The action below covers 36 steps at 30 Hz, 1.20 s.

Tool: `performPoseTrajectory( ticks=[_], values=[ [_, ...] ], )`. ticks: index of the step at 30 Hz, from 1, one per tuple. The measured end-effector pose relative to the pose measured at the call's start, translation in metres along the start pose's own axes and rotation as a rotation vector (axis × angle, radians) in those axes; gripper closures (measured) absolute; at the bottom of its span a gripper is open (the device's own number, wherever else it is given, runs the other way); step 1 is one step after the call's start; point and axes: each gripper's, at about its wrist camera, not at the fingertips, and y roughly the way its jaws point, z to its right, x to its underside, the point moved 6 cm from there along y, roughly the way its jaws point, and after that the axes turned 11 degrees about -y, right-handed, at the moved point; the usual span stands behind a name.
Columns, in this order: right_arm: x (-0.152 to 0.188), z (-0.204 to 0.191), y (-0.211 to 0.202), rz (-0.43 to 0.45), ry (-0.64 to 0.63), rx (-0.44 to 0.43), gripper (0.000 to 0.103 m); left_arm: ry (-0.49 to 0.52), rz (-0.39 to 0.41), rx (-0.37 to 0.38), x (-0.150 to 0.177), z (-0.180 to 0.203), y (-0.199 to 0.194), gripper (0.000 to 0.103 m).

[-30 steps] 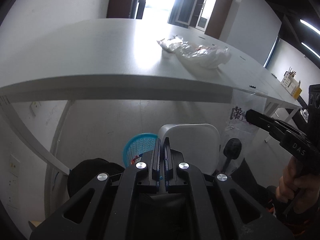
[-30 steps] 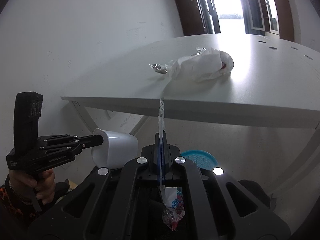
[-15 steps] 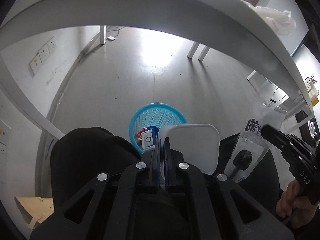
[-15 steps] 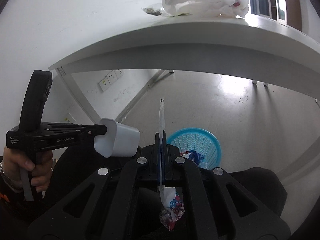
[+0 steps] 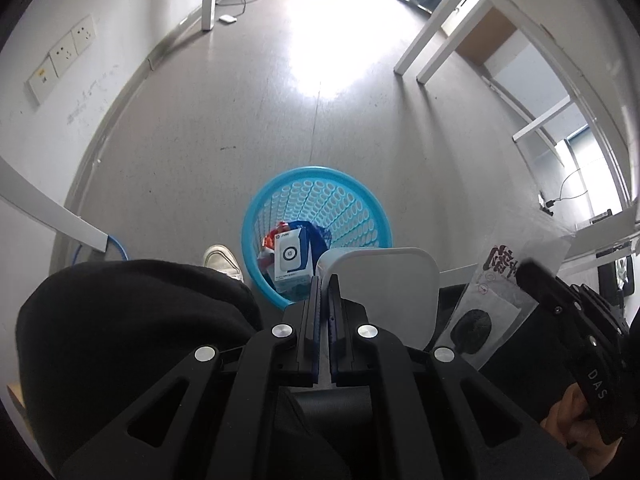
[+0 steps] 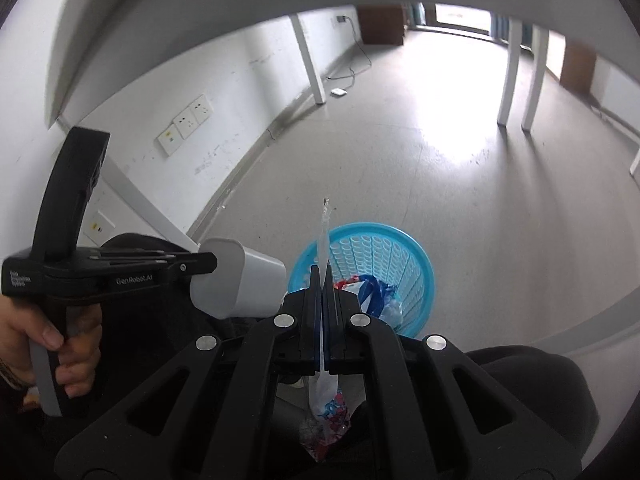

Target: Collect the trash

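Left gripper (image 5: 325, 280) jaws clamped on rim of white plastic cup (image 5: 384, 280), held just above the blue trash basket (image 5: 316, 216) on the floor. Right gripper (image 6: 321, 270) pinches a clear wrapper (image 6: 323, 236), w/ basket below it.

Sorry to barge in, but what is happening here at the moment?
A seated person is clearing trash with hand-held tongs. The left tongs are shut on a white plastic cup; the right tongs pinch a clear plastic wrapper. Both hang above a blue basket on the floor that already holds some trash.
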Motion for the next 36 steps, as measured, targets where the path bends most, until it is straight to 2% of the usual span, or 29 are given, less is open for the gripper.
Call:
performPoseTrajectory(
  ticks=[10, 22, 27, 36],
  values=[
    [-0.001, 0.018, 0.049, -0.067, 0.060, 0.016, 0.103, -0.044, -0.050, -0.027, -0.020, -0.002, 0.032, 0.101],
    [-0.005, 0.041, 0.105, -0.150, 0.121, 0.010, 0.103, -0.042, -0.102, -0.084, -0.041, -0.001, 0.076, 0.101],
    [-0.005, 0.057, 0.133, -0.188, 0.193, -0.019, 0.103, -0.032, -0.123, -0.125, -0.047, -0.002, 0.097, 0.101],
    [-0.009, 0.091, 0.178, -0.246, 0.276, 0.005, 0.103, -0.068, -0.190, -0.158, -0.061, -0.011, 0.126, 0.100]
  ],
)
